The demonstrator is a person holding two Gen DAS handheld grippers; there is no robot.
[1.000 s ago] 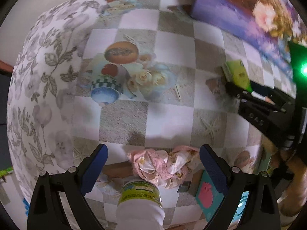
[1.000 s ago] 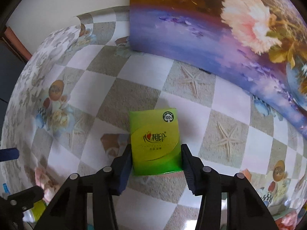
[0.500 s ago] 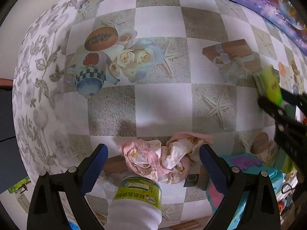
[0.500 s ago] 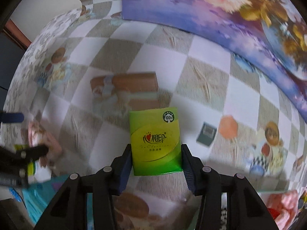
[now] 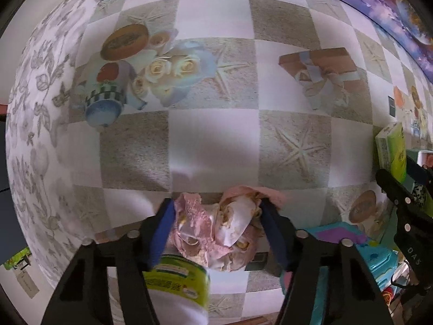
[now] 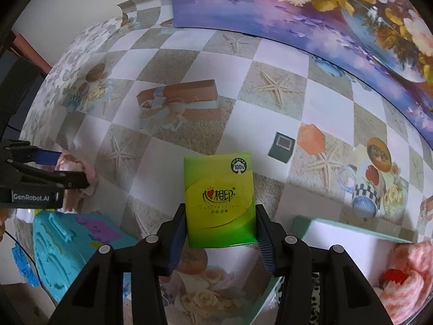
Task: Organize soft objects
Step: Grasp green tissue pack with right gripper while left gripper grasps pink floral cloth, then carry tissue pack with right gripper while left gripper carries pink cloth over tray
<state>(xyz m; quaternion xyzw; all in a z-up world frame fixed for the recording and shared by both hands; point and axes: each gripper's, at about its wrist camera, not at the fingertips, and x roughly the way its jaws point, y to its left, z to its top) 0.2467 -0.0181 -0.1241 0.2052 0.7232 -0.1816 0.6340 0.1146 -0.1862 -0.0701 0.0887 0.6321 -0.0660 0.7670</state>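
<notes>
My left gripper (image 5: 216, 216) is shut on a crumpled pink floral cloth (image 5: 216, 233) lying on the checkered tablecloth; its blue pads press both sides of the bundle. The cloth also shows in the right wrist view (image 6: 75, 170), with the left gripper (image 6: 65, 170) on it. My right gripper (image 6: 220, 224) is shut on a green tissue pack (image 6: 219, 200) and holds it above the table. The pack also shows at the right edge of the left wrist view (image 5: 392, 149).
A green-labelled white bottle (image 5: 176, 292) stands just under the left gripper. A turquoise toy case (image 6: 70, 238) lies at the front left. A mint-rimmed white box (image 6: 349, 241) with a pink knit item (image 6: 406, 279) is at the right. A floral picture board (image 6: 324, 13) stands at the back.
My left gripper has closed its fingers onto the pink cloth. My right gripper has carried the tissue pack rightwards, towards the white box.
</notes>
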